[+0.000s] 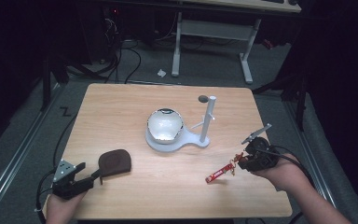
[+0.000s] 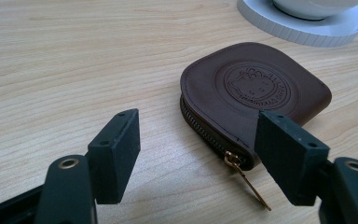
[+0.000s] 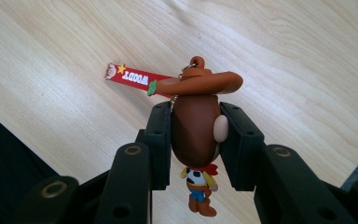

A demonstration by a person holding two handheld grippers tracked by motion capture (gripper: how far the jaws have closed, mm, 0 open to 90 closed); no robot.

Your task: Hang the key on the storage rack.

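Note:
A brown leather coin pouch [image 1: 114, 162] [image 2: 254, 95] with an embossed round stamp lies flat at the table's front left, its gold zip pull [image 2: 244, 179] pointing toward me. My left gripper [image 1: 87, 175] [image 2: 198, 154] stands open just in front of it, one pad beside the pouch's zip corner. My right gripper [image 1: 240, 161] [image 3: 196, 140] is shut on a cowboy-figure keychain [image 3: 196, 128], squeezing its brown head under the hat. The keychain's red strap [image 1: 217, 174] [image 3: 130, 76] hangs out to the left, just above the table.
A white stand [image 1: 199, 139] with an upright post [image 1: 209, 116] and a shiny bowl [image 1: 165, 124] sits mid-table. A dark round spot [image 1: 203, 98] marks the far table edge. Beyond the table are a white desk frame [image 1: 214, 32] and floor cables.

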